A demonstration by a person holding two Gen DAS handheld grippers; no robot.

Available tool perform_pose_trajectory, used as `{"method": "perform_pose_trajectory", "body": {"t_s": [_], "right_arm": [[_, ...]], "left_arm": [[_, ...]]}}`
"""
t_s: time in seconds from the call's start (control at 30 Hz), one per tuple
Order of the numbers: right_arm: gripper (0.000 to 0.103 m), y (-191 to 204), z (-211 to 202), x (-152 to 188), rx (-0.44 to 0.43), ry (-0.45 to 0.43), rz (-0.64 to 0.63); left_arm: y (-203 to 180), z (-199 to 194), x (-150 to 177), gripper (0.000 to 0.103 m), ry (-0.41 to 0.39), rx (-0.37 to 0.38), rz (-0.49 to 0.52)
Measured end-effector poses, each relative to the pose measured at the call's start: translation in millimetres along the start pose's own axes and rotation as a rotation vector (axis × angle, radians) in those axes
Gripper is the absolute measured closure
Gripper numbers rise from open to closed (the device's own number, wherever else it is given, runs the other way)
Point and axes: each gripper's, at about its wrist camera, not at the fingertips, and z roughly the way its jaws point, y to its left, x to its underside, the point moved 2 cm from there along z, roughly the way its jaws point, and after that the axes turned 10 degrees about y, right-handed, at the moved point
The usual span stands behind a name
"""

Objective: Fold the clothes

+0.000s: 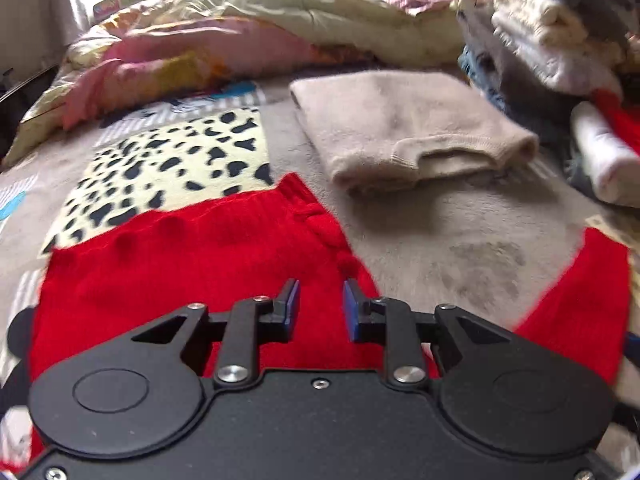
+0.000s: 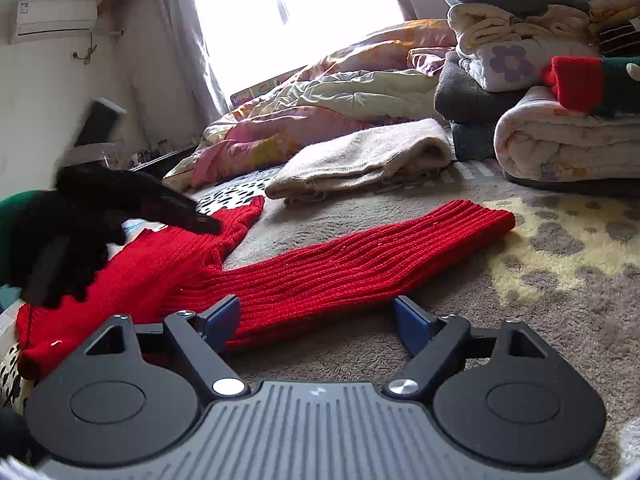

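Observation:
A red knit sweater [image 1: 180,264] lies flat on the grey bed cover [image 1: 460,240], one sleeve [image 2: 360,256] stretched out to the right. My left gripper [image 1: 322,304] hovers over the sweater's body near its right edge. Its blue pads stand a narrow gap apart with nothing pinched between them. From the right wrist, that gripper [image 2: 204,224] is a dark blur low over the sweater's collar end. My right gripper [image 2: 316,316] is open wide at the sleeve's near edge, and the red knit shows between its fingers without being gripped.
A folded beige sweater [image 1: 400,132] lies just beyond the red one. A tall stack of folded clothes [image 2: 512,40] and a rolled quilt [image 2: 560,140] stand at the right. A crumpled floral quilt [image 1: 240,40] fills the back under the window.

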Motion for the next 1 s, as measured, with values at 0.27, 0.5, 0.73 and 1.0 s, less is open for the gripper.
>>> {"method": "perform_pose_trajectory", "body": {"t_s": [0.27, 0.5, 0.73, 1.0], "right_arm": [[0.021, 1, 0, -2, 0.009, 0.007, 0.006], [0.021, 3, -6, -5, 0.047, -0.002, 0.024], [0.025, 61, -38, 0, 0.122, -0.161, -0.225], [0.049, 148, 2, 23, -0.111, -0.027, -0.534]], "left_arm": [[56, -97, 109, 0.071, -0.080, -0.049, -0.154], [79, -101, 192, 0.051, -0.085, -0.037, -0.212], [82, -101, 212, 0.050, -0.124, -0.024, -0.212], [60, -123, 195, 0.050, -0.199, -0.006, -0.161]]}}
